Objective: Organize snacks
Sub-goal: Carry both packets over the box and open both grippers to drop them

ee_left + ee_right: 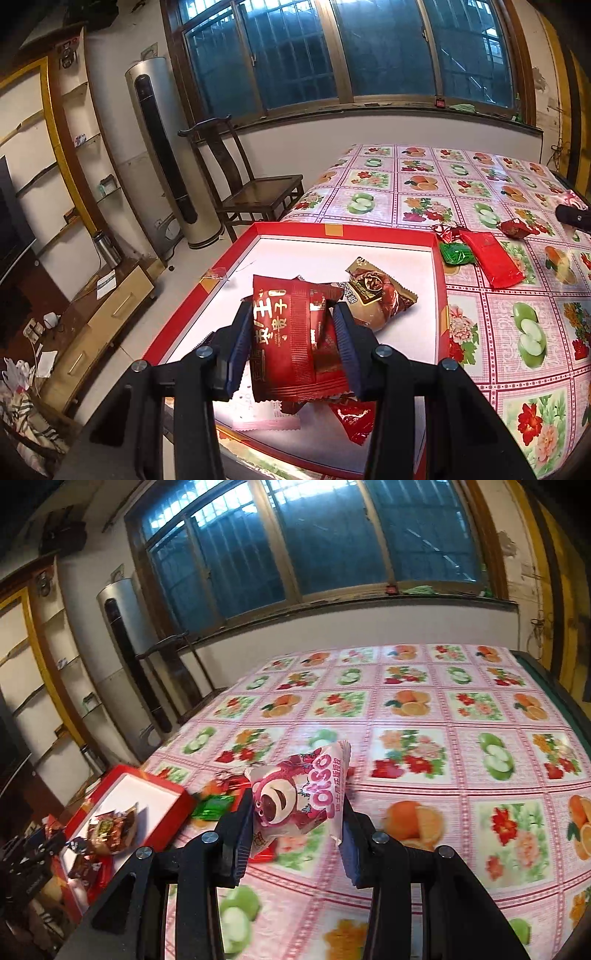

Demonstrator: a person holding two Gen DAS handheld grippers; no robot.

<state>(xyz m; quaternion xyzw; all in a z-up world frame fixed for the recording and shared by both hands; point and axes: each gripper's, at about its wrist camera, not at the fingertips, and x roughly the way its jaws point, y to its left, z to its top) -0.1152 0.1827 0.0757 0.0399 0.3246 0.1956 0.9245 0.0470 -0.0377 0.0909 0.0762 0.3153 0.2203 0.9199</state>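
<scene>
Red packets: left gripper (291, 314) is clamped on what looks like two dark red snack packets (291, 332), one with gold characters in front, another tucked behind it; both are held upright right above the box
Pink packet: one, the pink bear snack (295, 797), pinched between the fingers of the right gripper (295, 805) and lifted off the table; lettering runs sideways
Box: one red gift box (439, 258) with a white inside, directly under and ahead of the left gripper; from the right gripper it sits off to the left
Inside the box: one brown-gold packet (380, 291) just ahead of the left gripper's tips; one pale pink packet (266, 417) and one shiny red wrapper (354, 421) lying below the fingers, partly hidden, so the count could be off
Loose on the table: four that I can count, all ahead-right of the left gripper, just outside the box wall; one green candy (456, 253), one long red bar (493, 258) touching it, one small red wrapper (515, 227) further right, one crinkly red bit (445, 232) behind the green one
Surface: one table with a glossy pink tablecloth (461, 177), squares of apples, oranges and flowers
Room: one dark wooden chair (255, 184) at the table's far left corner; one tall standing air conditioner (166, 155) beside it; big barred window (351, 48) behind; tv cabinet (107, 310) down the left wall
</scene>
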